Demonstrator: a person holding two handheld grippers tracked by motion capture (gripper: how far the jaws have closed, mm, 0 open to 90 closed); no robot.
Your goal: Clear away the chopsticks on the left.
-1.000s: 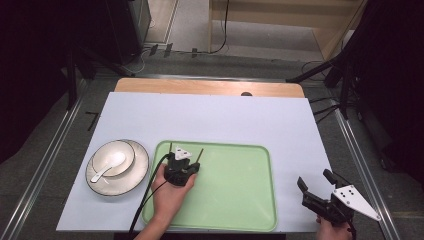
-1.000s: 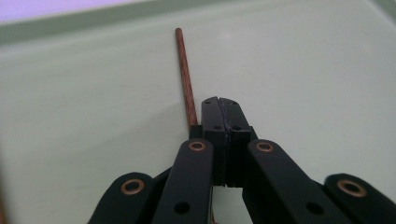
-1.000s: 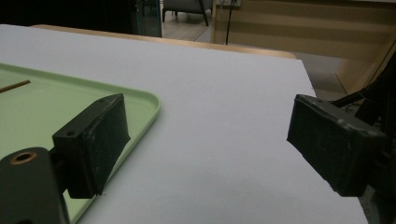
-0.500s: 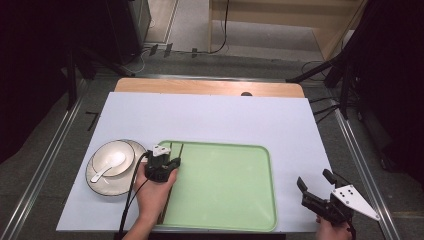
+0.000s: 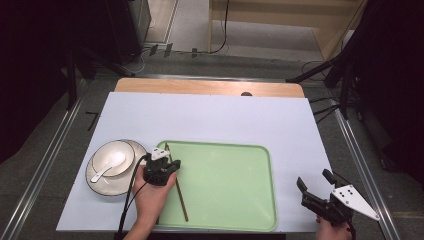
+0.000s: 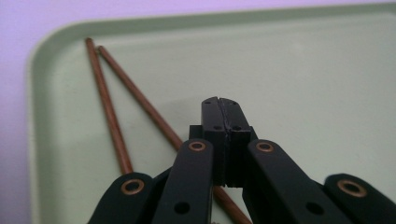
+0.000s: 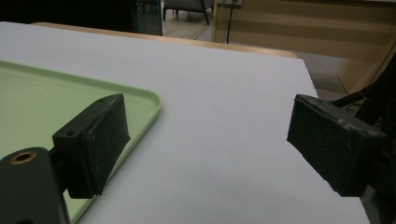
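High view: we are seeing a green tray [image 5: 225,185] lying on the white table [image 5: 210,120].
Left gripper [image 5: 161,168]: we are holding it over the tray's left end, fingers [image 6: 219,119] pressed together on nothing.
Chopsticks [image 6: 112,112]: two are lying in the tray, just beside those fingers.
Right gripper [image 5: 316,185]: it is hovering off the tray's right edge, fingers [image 7: 93,140] spread wide.
Bowl [image 5: 116,159]: it is sitting left of the tray.
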